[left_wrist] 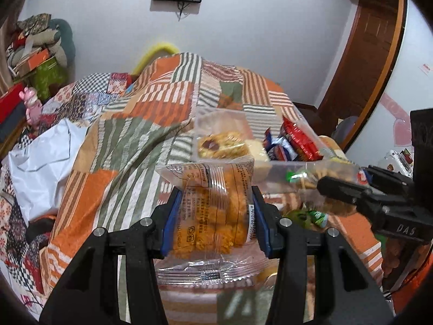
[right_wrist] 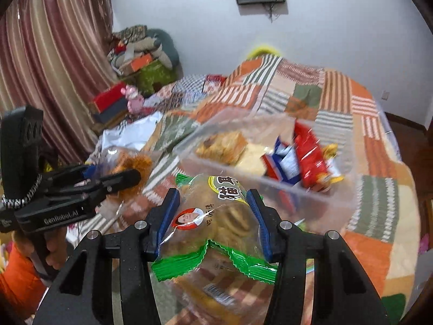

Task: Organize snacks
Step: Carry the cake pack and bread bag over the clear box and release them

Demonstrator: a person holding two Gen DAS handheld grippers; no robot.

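My left gripper (left_wrist: 215,197) is shut on a clear-wrapped pack of golden pastry (left_wrist: 216,203), held above the quilt. My right gripper (right_wrist: 212,197) is shut on a green-edged pack of round cookies (right_wrist: 216,216), its blue pads pressing on both sides. Just beyond both stands a clear plastic box (left_wrist: 216,113) (right_wrist: 243,120) holding wrapped pastries (left_wrist: 222,143), blue packets (right_wrist: 284,159) and a red packet (right_wrist: 311,157). Each view shows the other gripper from the side: the right gripper (left_wrist: 335,187) with its cookie pack, the left gripper (right_wrist: 121,180) with its pastry.
A patchwork quilt (left_wrist: 151,108) covers the bed. More clear snack packs (left_wrist: 208,270) lie under the grippers. A white bag (left_wrist: 46,157) lies at the left, with boxes and cushions (right_wrist: 140,59) behind. Striped curtain (right_wrist: 54,54) on the left, wooden door (left_wrist: 370,54) on the right.
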